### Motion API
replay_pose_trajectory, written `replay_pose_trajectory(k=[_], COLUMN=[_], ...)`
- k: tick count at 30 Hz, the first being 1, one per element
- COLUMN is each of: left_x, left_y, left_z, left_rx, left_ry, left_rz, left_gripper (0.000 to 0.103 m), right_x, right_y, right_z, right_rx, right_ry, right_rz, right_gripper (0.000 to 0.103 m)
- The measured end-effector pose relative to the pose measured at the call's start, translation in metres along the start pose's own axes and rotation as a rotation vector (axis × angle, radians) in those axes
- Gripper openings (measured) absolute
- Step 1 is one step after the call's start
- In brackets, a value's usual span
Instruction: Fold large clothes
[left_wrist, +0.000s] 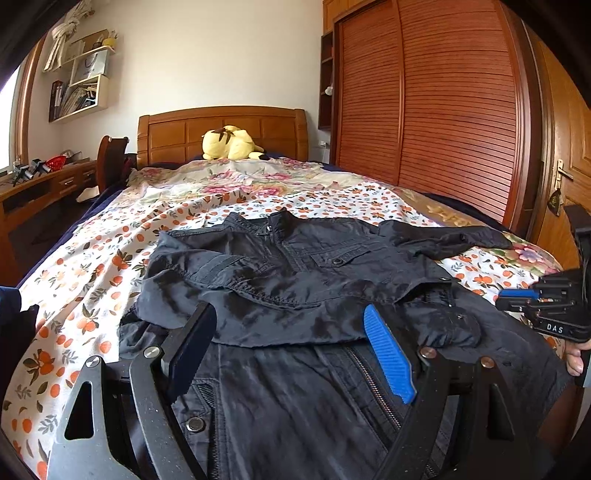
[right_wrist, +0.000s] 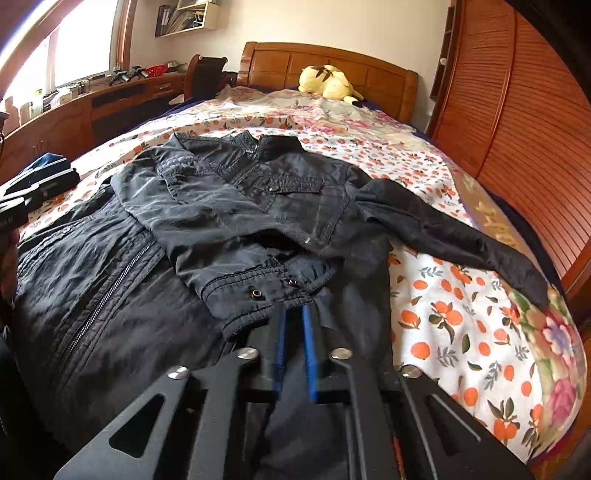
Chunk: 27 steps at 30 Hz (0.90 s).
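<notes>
Nearest to me, the left gripper hangs low over the hem end of a dark jacket, its two fingers standing wide apart with nothing caught between them, one black pad on one side and one blue ribbed pad on the other. The right gripper sits at the other side of the hem, its blue-lined fingers drawn close with only a narrow slit left between them; the tips come right up to the buttoned cuff of the sleeve that lies folded across the jacket's front, but I cannot tell whether any cloth is pinched in that slit. In the left camera's view the right gripper shows at the far right edge, with a person's fingers wrapped under it. The jacket lies face up on the bed, zipper partly open, collar pointing toward the headboard, one sleeve crossed over the chest and the other sleeve stretched out sideways onto the bedspread, which is white with orange fruit and pink flowers. Beyond the collar a yellow plush toy rests against the wooden headboard. A slatted wooden wardrobe stands along one side, and a desk runs under the window on the other.
</notes>
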<state>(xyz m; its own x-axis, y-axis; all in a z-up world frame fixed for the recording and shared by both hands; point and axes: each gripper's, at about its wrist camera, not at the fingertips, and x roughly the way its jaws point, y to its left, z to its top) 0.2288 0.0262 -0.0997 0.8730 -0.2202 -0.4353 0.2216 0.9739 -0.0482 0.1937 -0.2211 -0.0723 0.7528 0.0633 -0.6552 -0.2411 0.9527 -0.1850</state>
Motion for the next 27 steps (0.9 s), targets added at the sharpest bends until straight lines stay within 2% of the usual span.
replay_pose_trajectory(k=[4, 6, 14, 27], left_x=[0.003, 0.006, 0.011, 0.015], left_y=[-0.007, -0.01, -0.014, -0.011], left_z=[-0.002, -0.003, -0.005, -0.007], left_rx=[0.0, -0.01, -0.039, -0.053], left_ry=[0.015, 0.028, 0.044, 0.052], left_rz=[-0.023, -0.039, -0.075, -0.058], left_gripper=[0.083, 0.083, 0.083, 0.083], right_x=[0.004, 0.008, 0.042, 0.117], right_y=[0.0, 0.001, -0.012, -0.03], right_z=[0.003, 0.006, 0.034, 0.071], right_rx=[0.013, 0.02, 0.007, 0.051], right_ry=[-0.007, -0.008, -0.022, 0.071], right_rz=[0.012, 0.025, 0.07, 0.075], right_gripper=[0.04, 0.042, 0.043, 0.043])
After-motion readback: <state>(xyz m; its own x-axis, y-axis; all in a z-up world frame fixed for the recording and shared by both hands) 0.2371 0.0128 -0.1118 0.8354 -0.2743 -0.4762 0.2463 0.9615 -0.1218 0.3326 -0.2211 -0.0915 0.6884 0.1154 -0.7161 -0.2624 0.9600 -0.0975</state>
